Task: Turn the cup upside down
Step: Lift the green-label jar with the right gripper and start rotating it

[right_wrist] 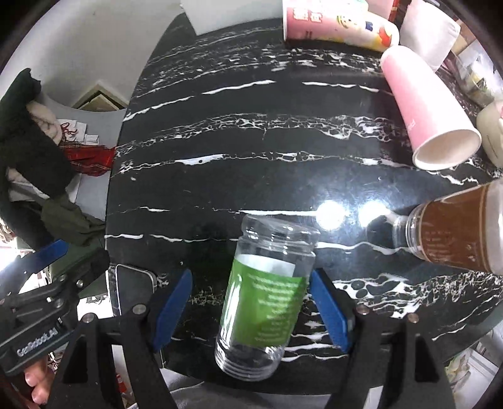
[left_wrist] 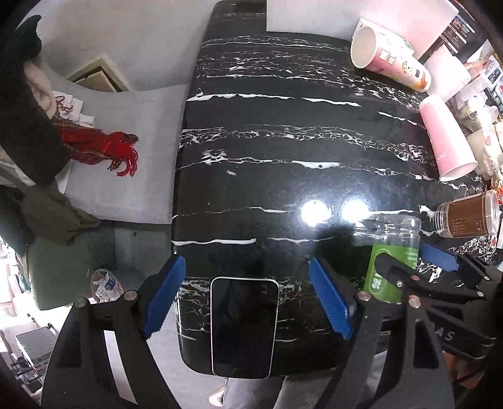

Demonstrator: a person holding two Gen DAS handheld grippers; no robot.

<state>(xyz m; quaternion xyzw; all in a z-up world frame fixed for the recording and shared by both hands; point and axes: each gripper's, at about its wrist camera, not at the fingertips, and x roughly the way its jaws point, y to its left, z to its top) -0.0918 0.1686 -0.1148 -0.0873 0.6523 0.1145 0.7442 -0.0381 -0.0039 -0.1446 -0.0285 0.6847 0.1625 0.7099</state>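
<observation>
A clear plastic cup with a green label [right_wrist: 267, 302] lies on its side on the black marble table [right_wrist: 251, 141], its threaded mouth toward the near edge. My right gripper [right_wrist: 251, 310] is open with its blue pads [right_wrist: 330, 311] either side of the cup, not pressing it. The cup shows in the left wrist view [left_wrist: 391, 254] at the right, with the right gripper [left_wrist: 418, 261] around it. My left gripper [left_wrist: 248, 292] is open and empty above a phone [left_wrist: 243, 327].
The phone lies at the table's near edge. A plain pink paper cup [right_wrist: 430, 107], a printed paper cup [right_wrist: 336, 22] and a brown-labelled jar [right_wrist: 452, 232] lie on their sides at the right. Clothes and a red scarf [left_wrist: 100, 148] lie left of the table.
</observation>
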